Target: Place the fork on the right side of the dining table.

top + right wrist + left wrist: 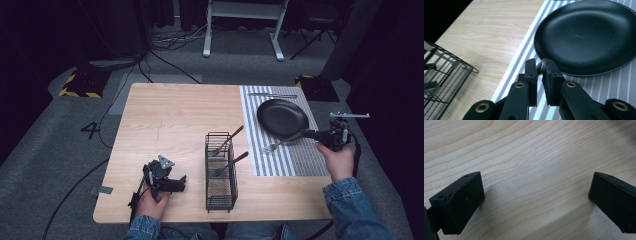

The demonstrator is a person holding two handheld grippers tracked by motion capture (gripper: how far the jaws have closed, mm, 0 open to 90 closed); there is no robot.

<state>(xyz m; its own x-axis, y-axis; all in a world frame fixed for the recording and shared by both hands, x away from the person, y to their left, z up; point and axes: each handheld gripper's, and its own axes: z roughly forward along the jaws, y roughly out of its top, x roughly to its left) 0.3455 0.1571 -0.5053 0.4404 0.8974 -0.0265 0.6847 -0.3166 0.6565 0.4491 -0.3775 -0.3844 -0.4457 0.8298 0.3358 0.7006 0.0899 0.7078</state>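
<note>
My right gripper (306,133) is at the table's right edge, shut on the handle of a fork (280,143). The fork's tines lie on the striped placemat (300,160), just in front of the black plate (282,117). In the right gripper view the jaws (540,72) pinch the thin metal handle (541,66) beside the plate's (589,35) rim. My left gripper (181,183) rests on the wood near the front left. It is open, and bare table (534,170) shows between its fingers (461,200).
A black wire basket (221,172) stands at the front middle with two utensils leaning in it; its corner (441,72) appears in the right gripper view. Another utensil (272,95) lies at the placemat's far end. Beyond the table are cables and a stand.
</note>
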